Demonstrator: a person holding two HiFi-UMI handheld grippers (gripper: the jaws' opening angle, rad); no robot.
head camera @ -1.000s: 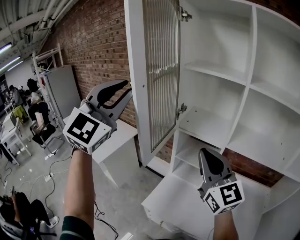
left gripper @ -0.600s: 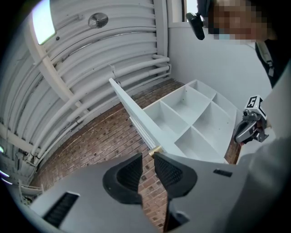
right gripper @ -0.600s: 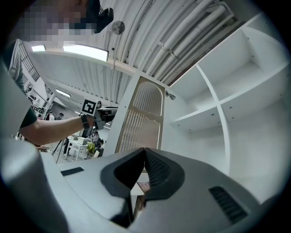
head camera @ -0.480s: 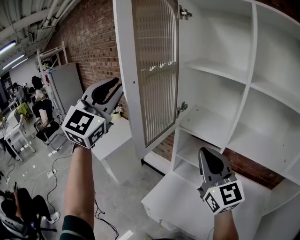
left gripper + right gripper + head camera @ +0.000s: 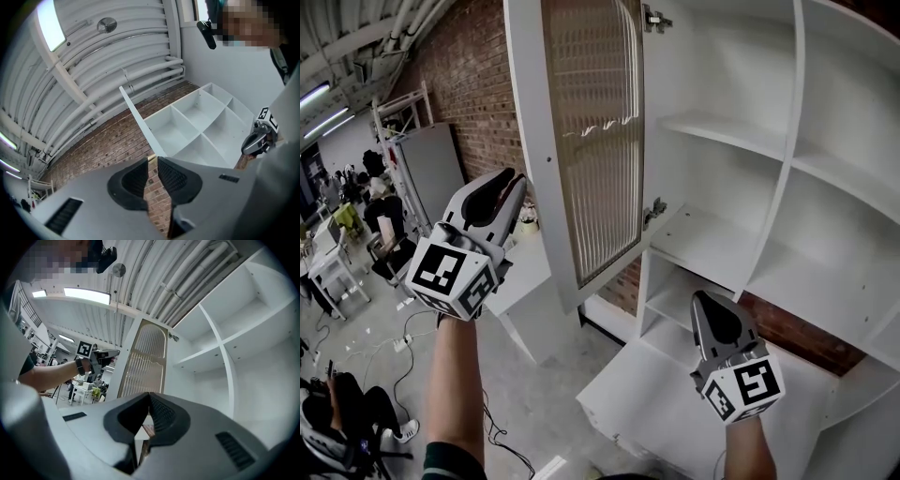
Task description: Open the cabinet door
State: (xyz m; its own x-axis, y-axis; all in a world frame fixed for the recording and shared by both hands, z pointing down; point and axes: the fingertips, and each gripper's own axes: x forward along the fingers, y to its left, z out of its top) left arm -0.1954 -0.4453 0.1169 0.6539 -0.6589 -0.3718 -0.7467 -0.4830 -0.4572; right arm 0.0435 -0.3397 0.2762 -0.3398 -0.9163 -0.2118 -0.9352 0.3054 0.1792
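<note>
Standing open, cabinet door [image 5: 591, 141] beside left tongs [image 5: 514, 180], parted, closing, empty, right tongs [image 5: 705, 300] clenched, lower.

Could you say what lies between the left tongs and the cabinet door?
Nothing: the head view shows a bare gap between white ribbed-glass cabinet door and left tongs, empty, just closing.

The cabinet door [image 5: 591, 141] is cut off at the head view's top edge, and distant people [image 5: 375, 202] are indistinct.
</note>
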